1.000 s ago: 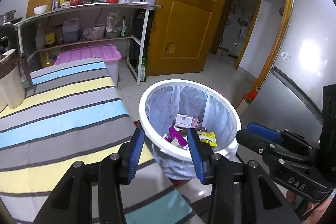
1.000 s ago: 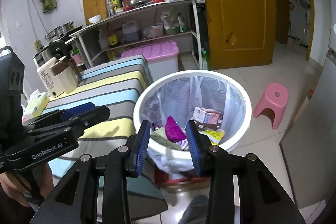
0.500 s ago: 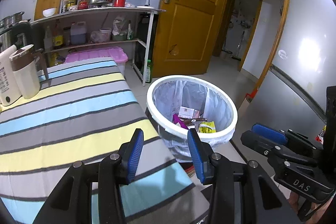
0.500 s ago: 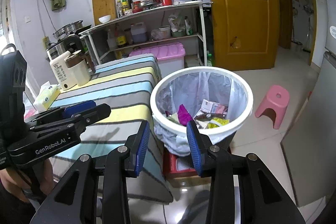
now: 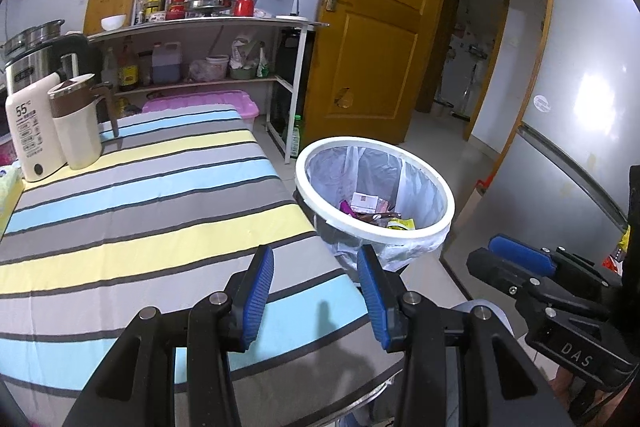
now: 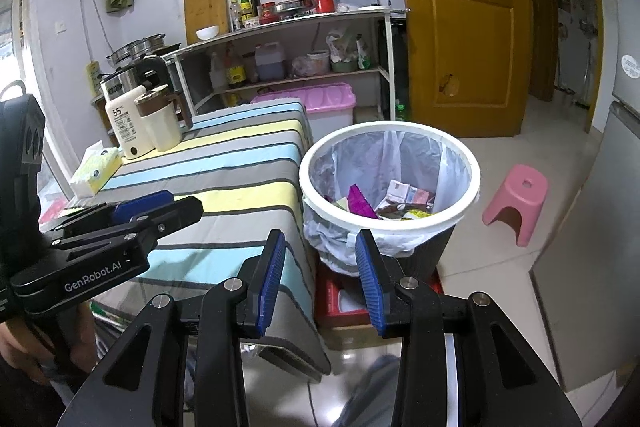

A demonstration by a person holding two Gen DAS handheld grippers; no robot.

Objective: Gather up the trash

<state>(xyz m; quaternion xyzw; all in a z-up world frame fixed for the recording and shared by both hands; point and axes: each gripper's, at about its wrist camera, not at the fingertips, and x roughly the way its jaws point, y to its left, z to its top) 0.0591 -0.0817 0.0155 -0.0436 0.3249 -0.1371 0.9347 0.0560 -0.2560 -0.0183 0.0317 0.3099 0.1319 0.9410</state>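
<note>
A white-rimmed trash bin [image 5: 436,187] [image 6: 464,155] lined with a clear bag stands on the floor beside the striped table [image 5: 140,211] [image 6: 224,167]. Wrappers and a small box [image 5: 364,202] [image 6: 400,191] lie inside it. My left gripper [image 5: 316,259] hovers over the table's near corner, open, with nothing between its blue pads. My right gripper [image 6: 320,243] is open and empty too, in front of the bin over the table's edge. Each gripper shows in the other's view: the right one [image 5: 516,259] at the right edge, the left one [image 6: 140,207] at the left.
A cream kettle [image 5: 76,123] [image 6: 160,123], a white bottle [image 5: 32,135] and a tissue pack [image 6: 96,171] stand at the table's far end. A pink stool [image 6: 520,195] sits on the floor right of the bin, a red box [image 6: 344,295] under it. A grey fridge [image 5: 576,131] is right.
Both grippers have drawn back from the bin toward me, so the bin looks smaller and farther and more of the striped table shows. Their jaws kept the same width.
</note>
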